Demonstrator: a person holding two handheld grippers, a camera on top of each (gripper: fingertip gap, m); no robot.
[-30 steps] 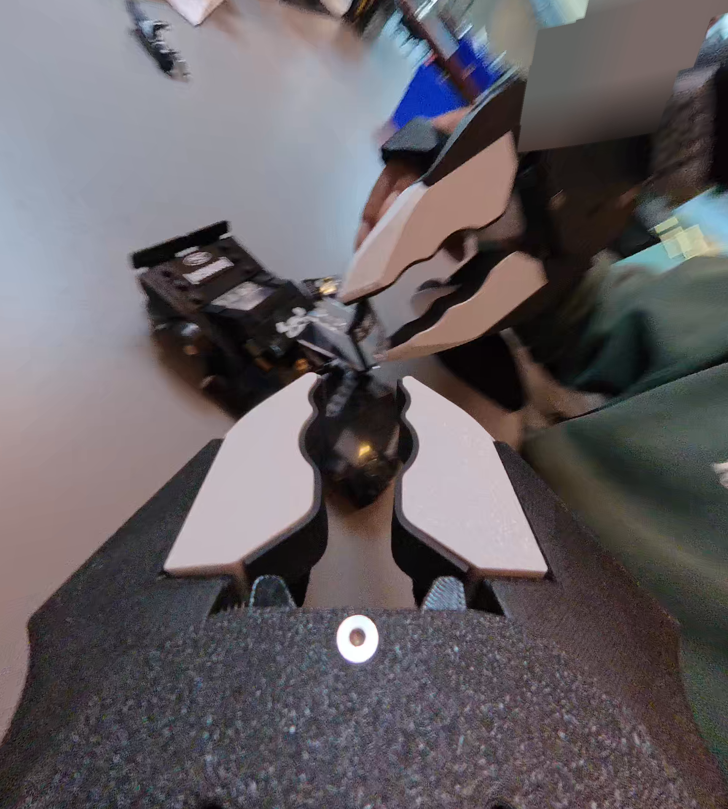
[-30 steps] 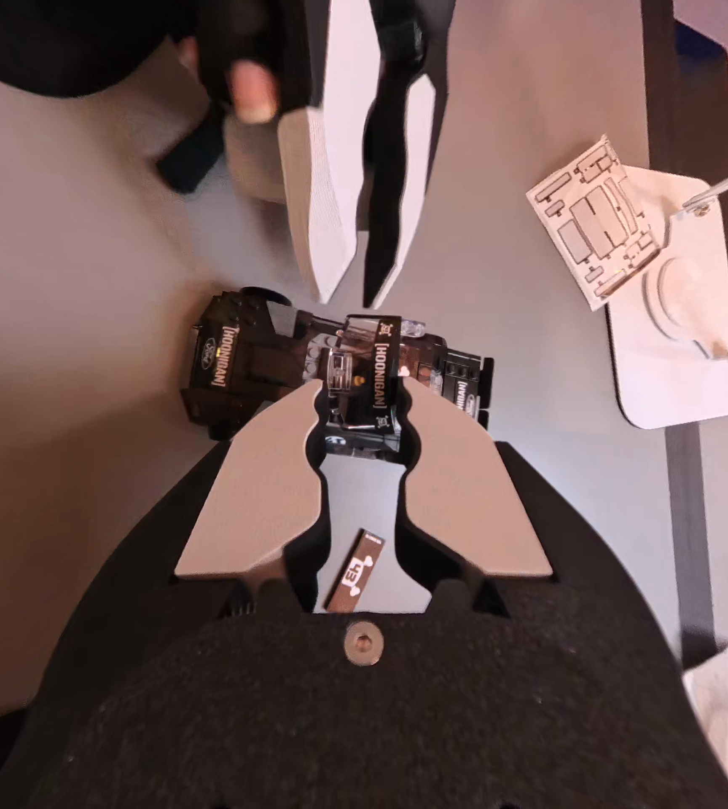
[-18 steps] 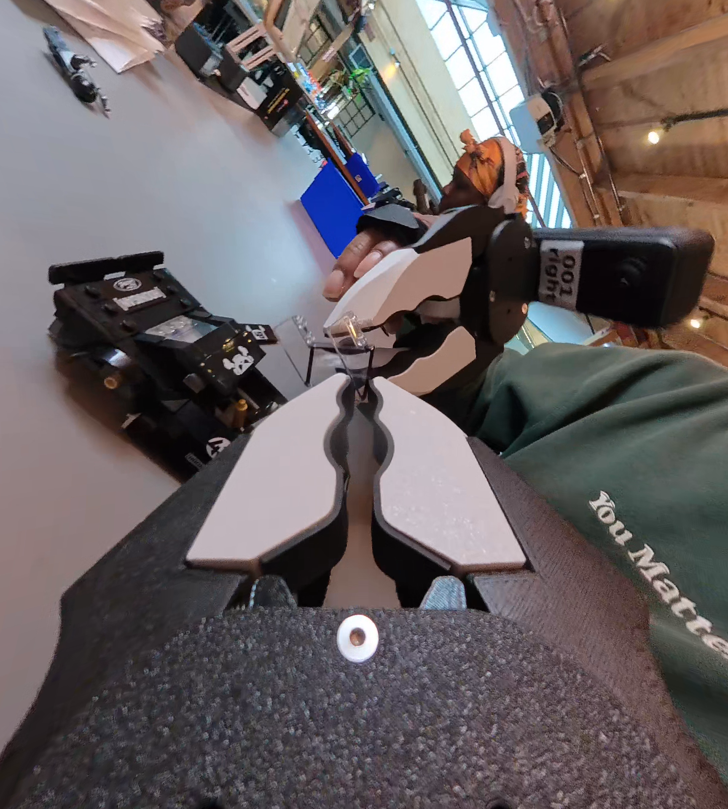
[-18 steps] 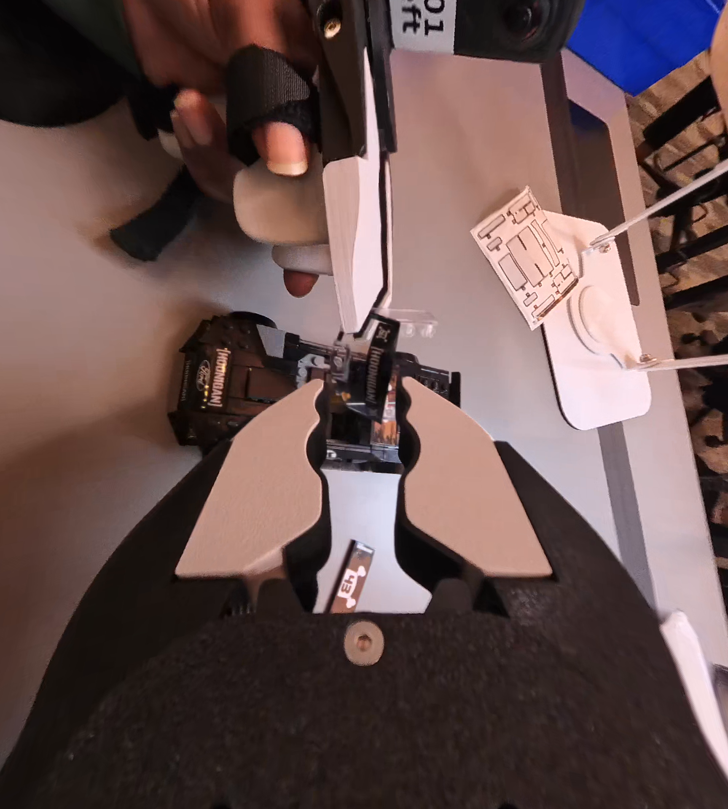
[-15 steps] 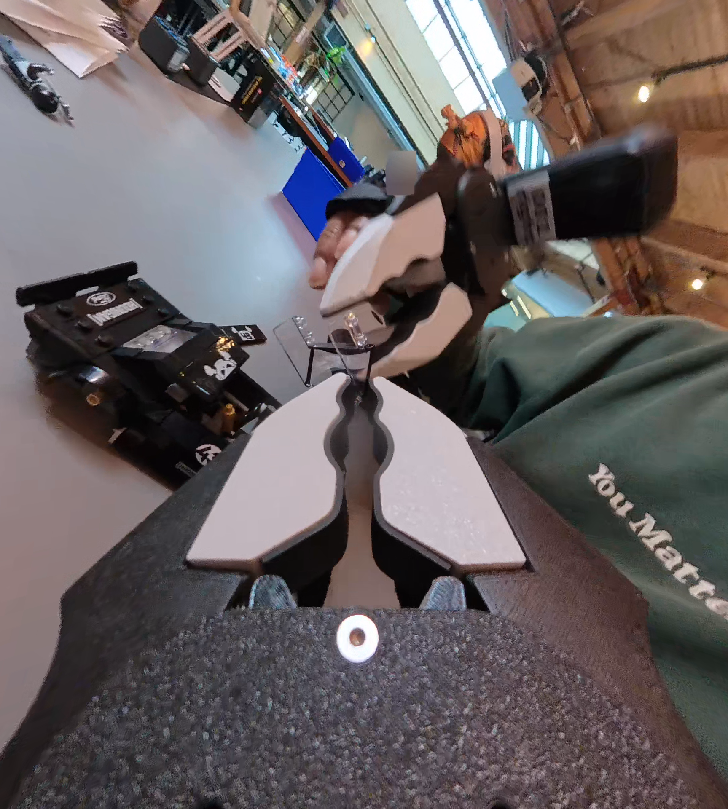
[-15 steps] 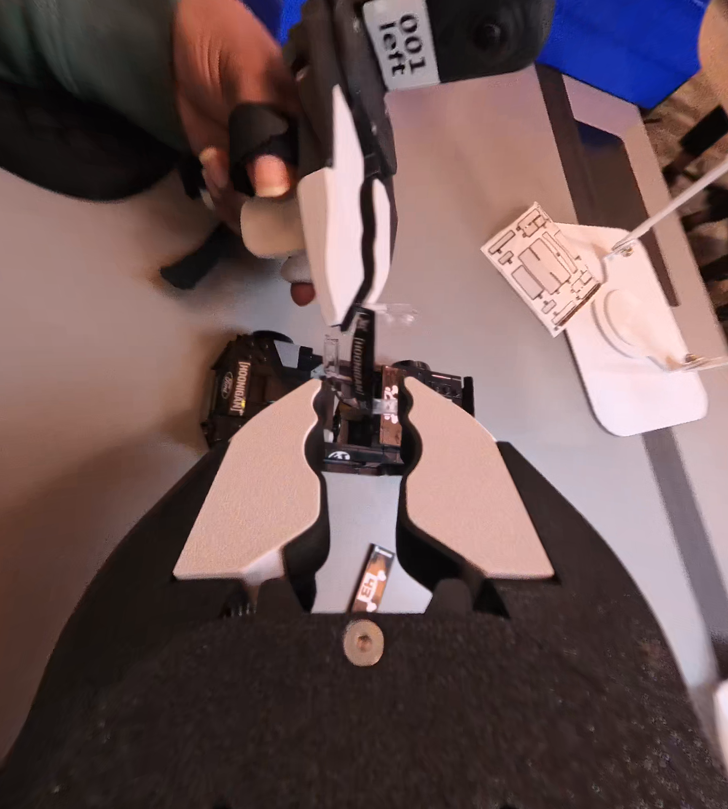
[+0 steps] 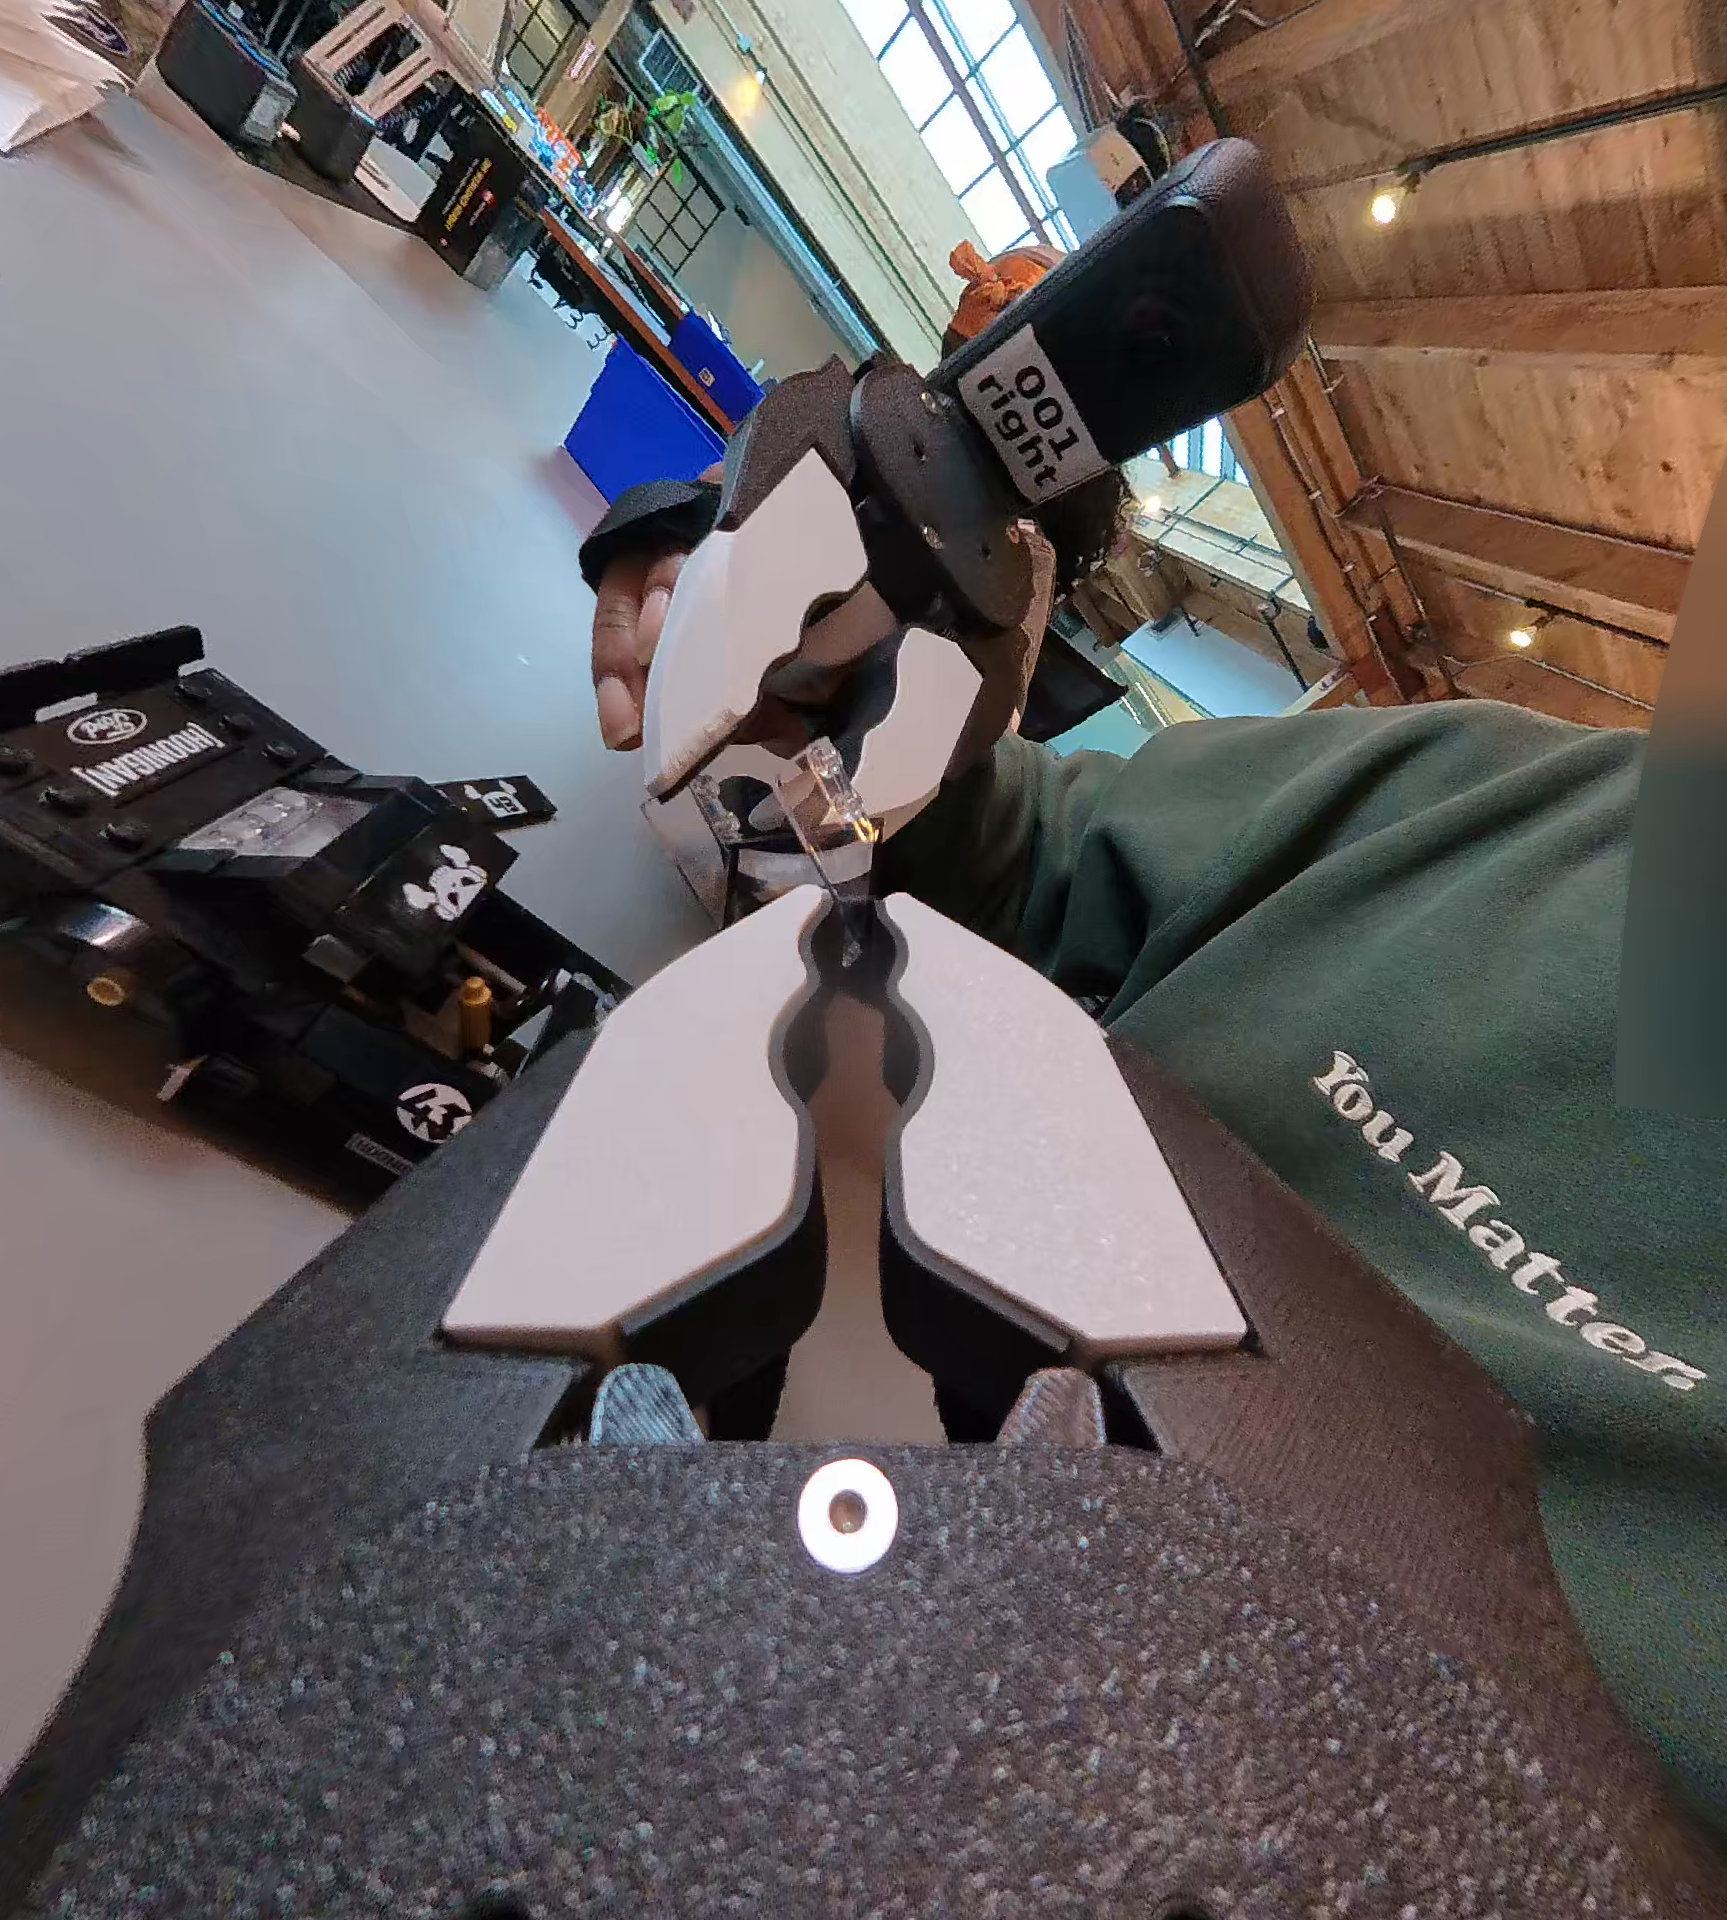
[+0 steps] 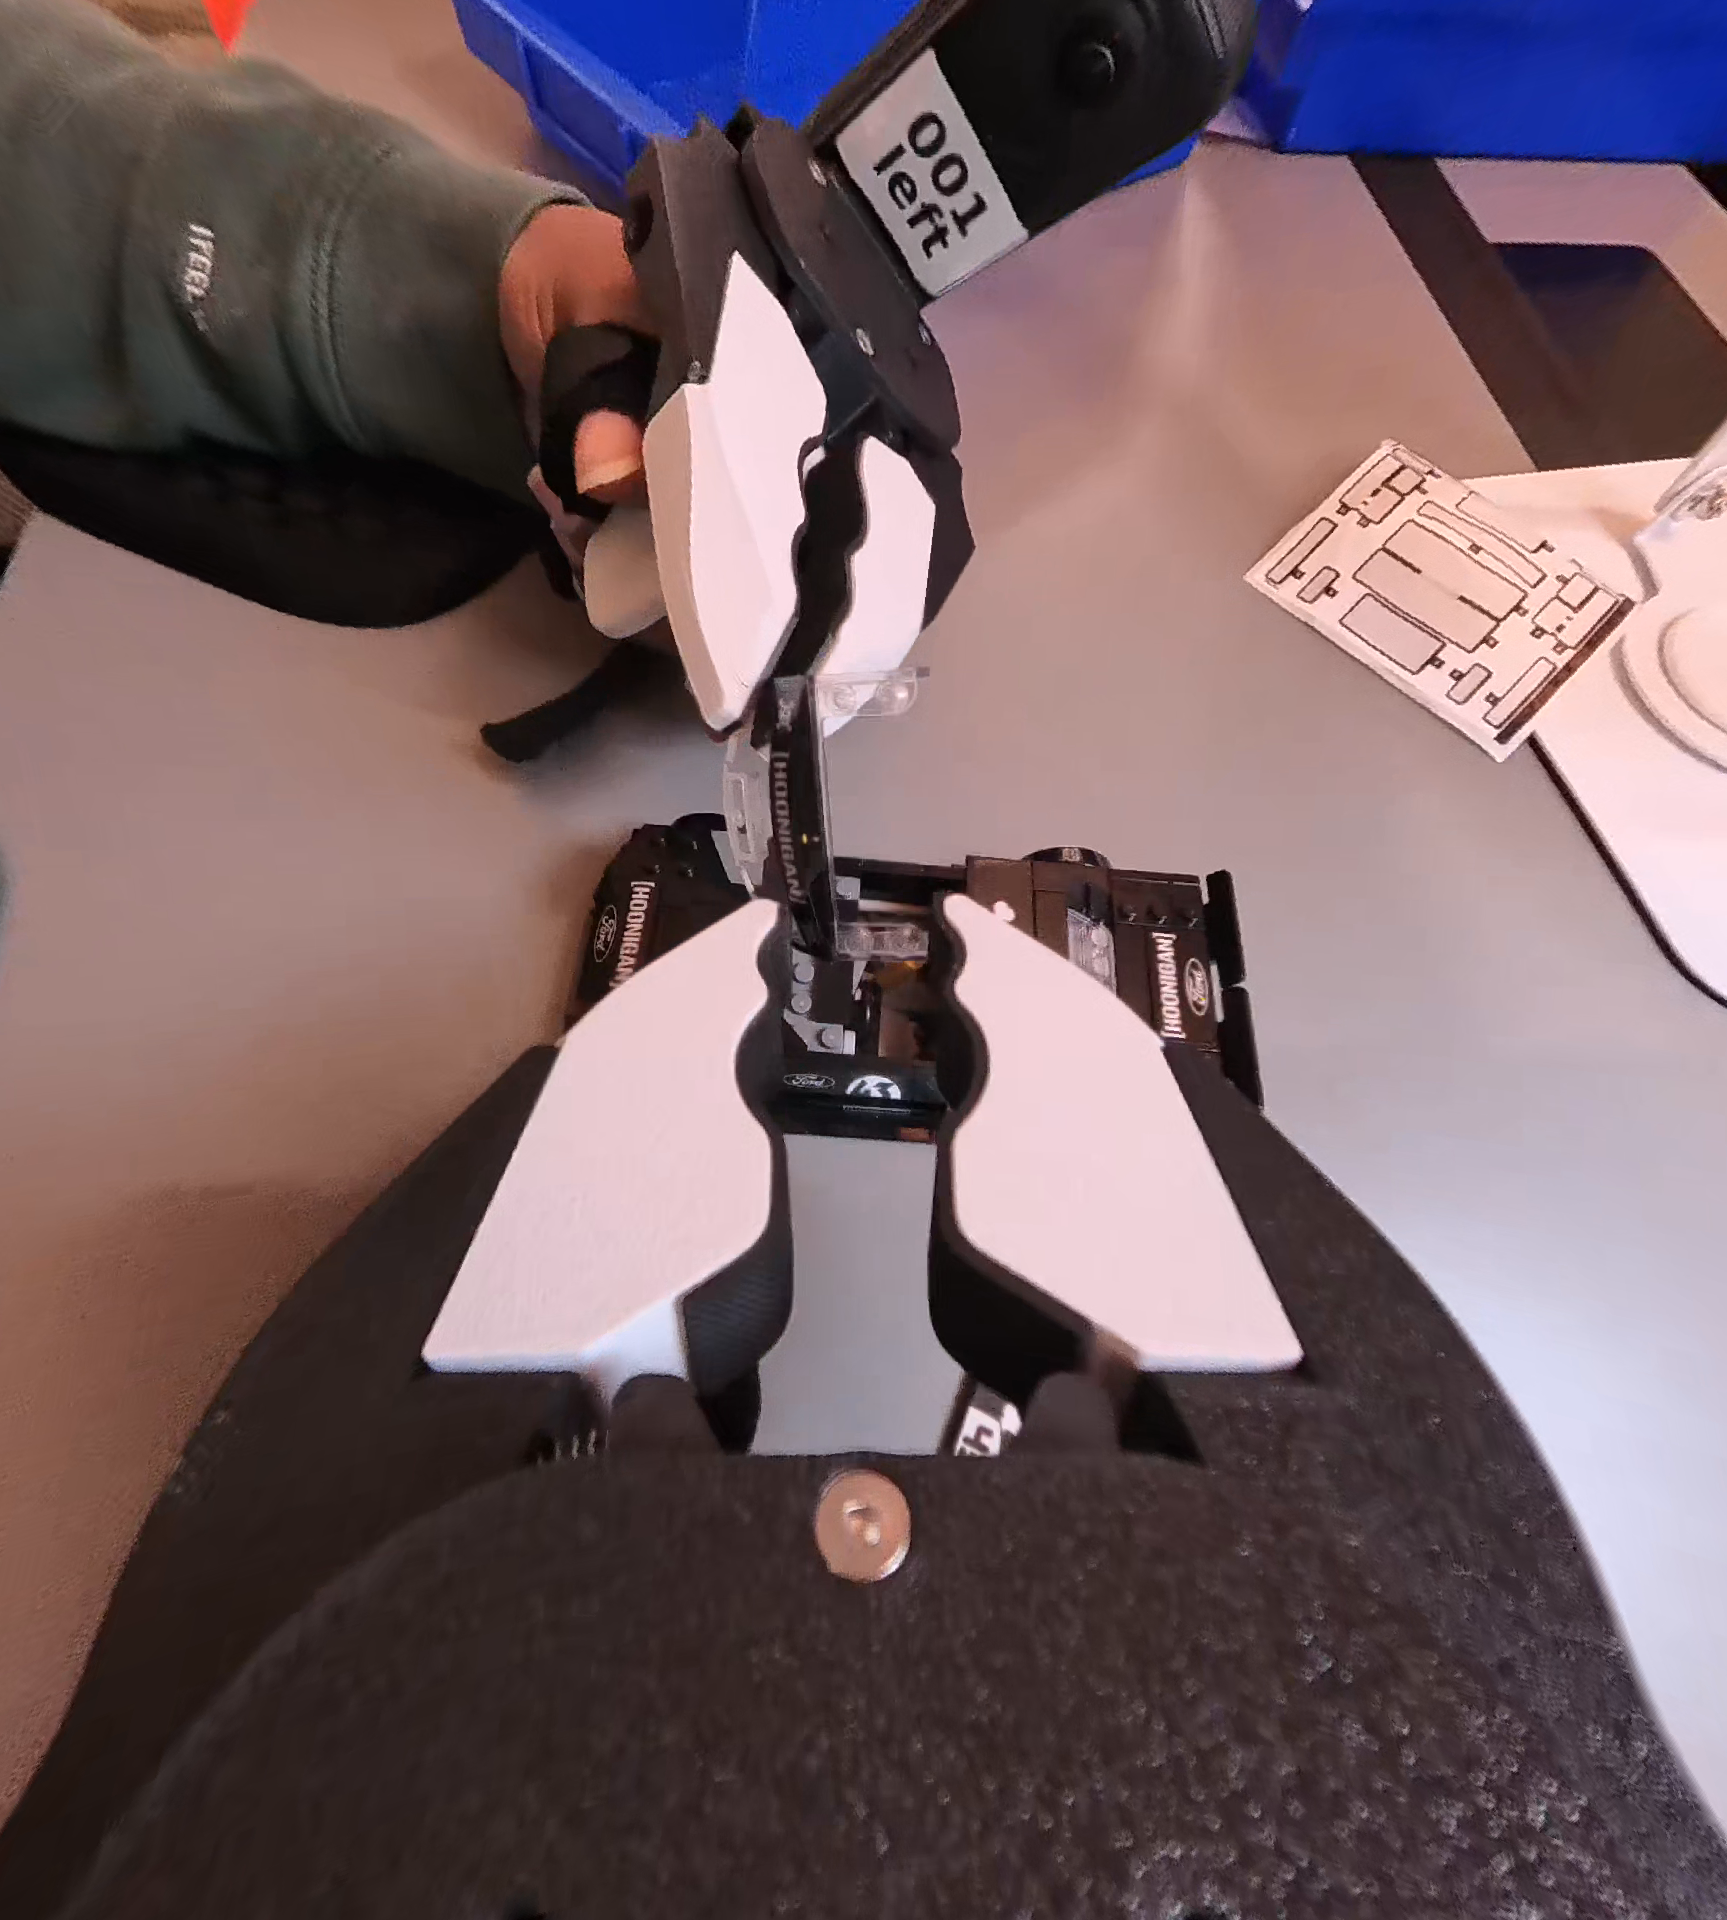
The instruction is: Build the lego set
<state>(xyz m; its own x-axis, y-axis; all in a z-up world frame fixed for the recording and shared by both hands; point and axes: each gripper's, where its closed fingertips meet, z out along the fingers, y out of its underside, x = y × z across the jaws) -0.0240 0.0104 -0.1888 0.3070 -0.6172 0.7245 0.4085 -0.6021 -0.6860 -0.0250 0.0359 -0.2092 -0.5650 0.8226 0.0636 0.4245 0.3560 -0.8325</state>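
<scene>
Left gripper (image 7: 851, 906) pinched narrow on the edge of a clear plastic windscreen-and-roof piece with a black sticker strip (image 8: 799, 805), held up off the table; right gripper (image 8: 859, 920) gaping wide and empty, its tips just beside the piece's lower end. Below both sits the black brick-built car with white decals (image 8: 1098, 951), cabin uncovered, on the grey tabletop (image 8: 1358, 1195), a white sticker sheet (image 8: 1435, 592) well apart to the right. Step judged to be seating the canopy: steady the car with the free tongs (grip on the clear edge looks slight), square studs over the cabin, press straight down.
</scene>
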